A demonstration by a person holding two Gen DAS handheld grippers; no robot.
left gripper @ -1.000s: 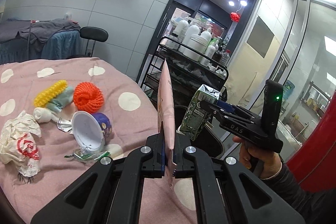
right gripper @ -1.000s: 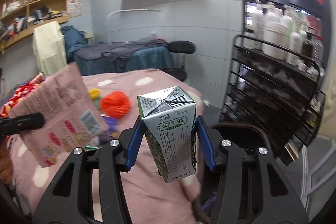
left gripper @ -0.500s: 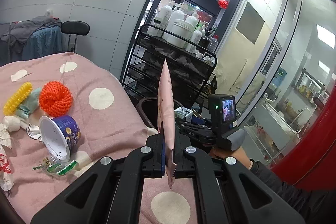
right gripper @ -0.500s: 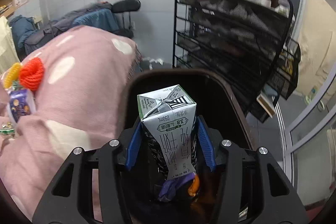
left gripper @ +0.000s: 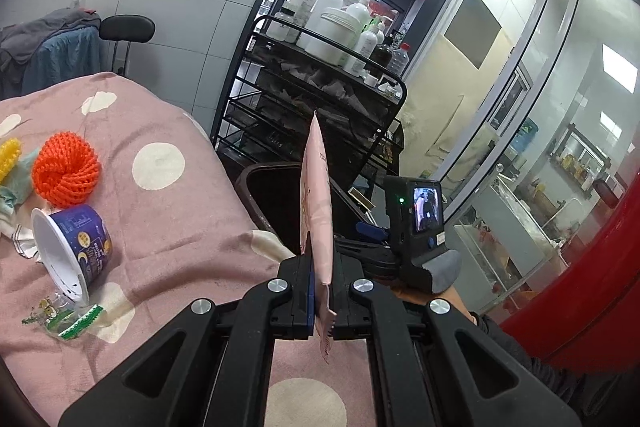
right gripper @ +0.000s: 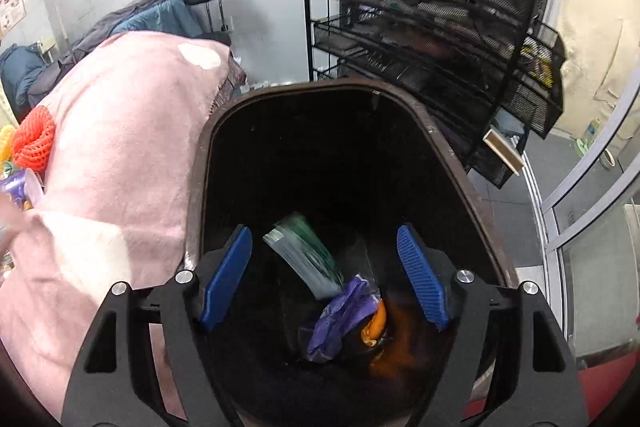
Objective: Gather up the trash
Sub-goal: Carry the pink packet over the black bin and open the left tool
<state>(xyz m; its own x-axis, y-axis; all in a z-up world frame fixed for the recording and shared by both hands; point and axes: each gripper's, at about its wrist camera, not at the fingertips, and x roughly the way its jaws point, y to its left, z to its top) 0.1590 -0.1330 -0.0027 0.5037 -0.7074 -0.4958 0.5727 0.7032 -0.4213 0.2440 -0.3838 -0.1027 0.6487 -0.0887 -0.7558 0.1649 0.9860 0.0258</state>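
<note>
over dark oval bin [right gripper: 452, 155] | right tool [right gripper: 324, 279] just spread, blurred carton [right gripper: 304, 255] loose | left tool [left gripper: 321, 291] pinching flat pink packet [left gripper: 317, 203]

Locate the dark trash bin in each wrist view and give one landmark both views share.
Left wrist: the trash bin sits at centre, beside the pink blanket's edge, mostly hidden behind the pink packet clamped in the left gripper.
Right wrist: the bin fills the centre, seen from above, under the open right gripper.
Shared landmark: the black wire rack just behind the bin.
</note>
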